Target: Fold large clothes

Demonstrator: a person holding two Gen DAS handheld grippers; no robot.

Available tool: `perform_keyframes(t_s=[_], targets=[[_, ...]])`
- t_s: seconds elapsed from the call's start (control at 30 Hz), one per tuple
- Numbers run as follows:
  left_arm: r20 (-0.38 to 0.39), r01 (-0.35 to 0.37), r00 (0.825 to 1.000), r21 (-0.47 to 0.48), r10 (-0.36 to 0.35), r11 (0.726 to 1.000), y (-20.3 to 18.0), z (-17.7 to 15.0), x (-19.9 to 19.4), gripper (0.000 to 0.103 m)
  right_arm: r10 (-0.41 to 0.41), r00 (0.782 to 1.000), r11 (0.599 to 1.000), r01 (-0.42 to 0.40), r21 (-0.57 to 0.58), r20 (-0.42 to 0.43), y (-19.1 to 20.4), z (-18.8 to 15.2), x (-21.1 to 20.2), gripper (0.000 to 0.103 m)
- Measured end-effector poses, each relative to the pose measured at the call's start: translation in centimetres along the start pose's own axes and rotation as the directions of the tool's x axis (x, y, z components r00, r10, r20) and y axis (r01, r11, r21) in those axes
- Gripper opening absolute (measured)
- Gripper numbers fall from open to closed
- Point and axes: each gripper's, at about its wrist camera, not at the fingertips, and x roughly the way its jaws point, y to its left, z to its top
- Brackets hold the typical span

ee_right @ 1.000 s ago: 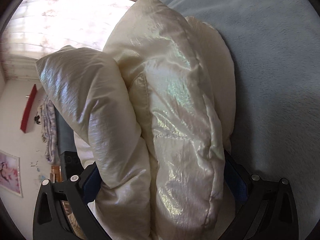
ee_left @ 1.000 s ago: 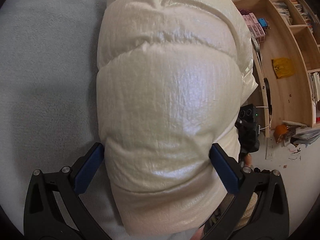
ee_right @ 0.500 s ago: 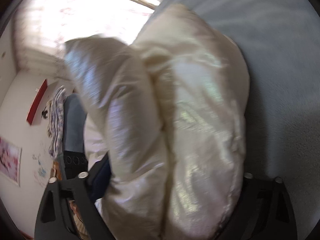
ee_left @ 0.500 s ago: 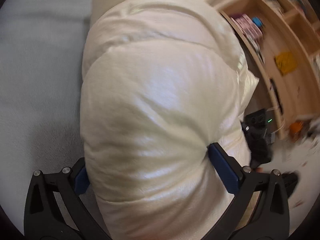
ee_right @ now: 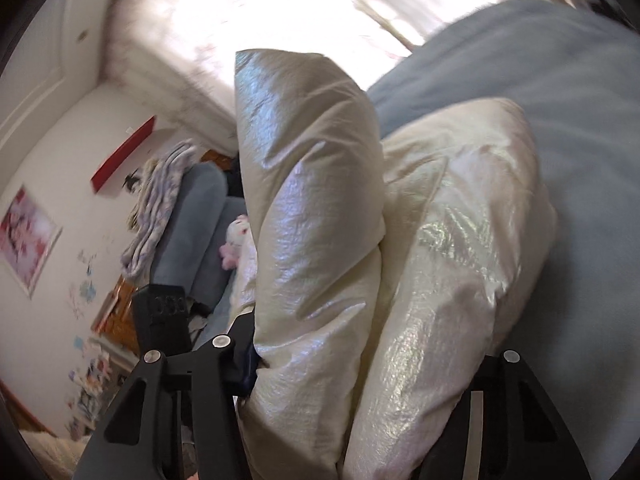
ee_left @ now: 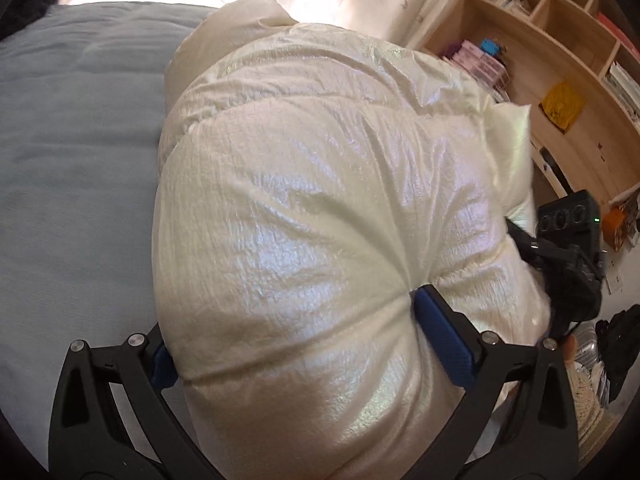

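A cream, shiny puffer jacket (ee_left: 320, 208) lies bunched on the pale blue bed (ee_left: 72, 160). My left gripper (ee_left: 296, 344) is shut on a thick padded fold of it, and the padding bulges between the blue pads (ee_left: 444, 340). In the right wrist view the same jacket (ee_right: 420, 260) is folded into two thick layers. My right gripper (ee_right: 372, 364) is shut on that bundle, and its right finger is hidden behind the fabric. One jacket layer stands up toward the window.
A wooden bookshelf (ee_left: 560, 80) with books and boxes stands to the right of the bed. The other gripper's black body (ee_left: 568, 248) shows past the jacket. A grey sofa (ee_right: 192, 240) with a blanket and plush toy stands by the left wall.
Both grippers have lifted and tilted up with the jacket, so the window and room now show. The jaws have squeezed deeper into the padding.
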Motion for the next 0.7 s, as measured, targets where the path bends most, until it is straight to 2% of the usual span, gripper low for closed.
perform_keyframes(t_s=[0.13, 0.37, 0.57, 0.7], targets=[[0.054, -0.023, 0.998, -0.007, 0.023, 1.0, 4.2, 3.4, -3.8, 0.1, 0.036, 0.999, 0.997, -0.038, -0.062, -0.024, 3.7, 2.1, 5.5, 0.054], [0.112, -0.098, 0.989, 0.002, 0.097, 0.995, 13.4, 9.9, -6.5, 0.098, 0.101, 0.994, 0.992, -0.103, -0.072, -0.038, 4.9, 5.1, 16.8, 0.054], [0.131, -0.156, 0.979, -0.025, 0.158, 0.987, 23.6, 16.5, -7.1, 0.095, 0.139, 0.989, 0.989, -0.141, -0.044, -0.046, 4.7, 8.2, 30.1, 0.053], [0.133, -0.183, 0.972, -0.095, 0.194, 0.979, 32.9, 19.4, -6.8, 0.094, 0.127, 0.991, 0.992, -0.127, 0.007, -0.04, 2.3, 9.4, 34.7, 0.054]])
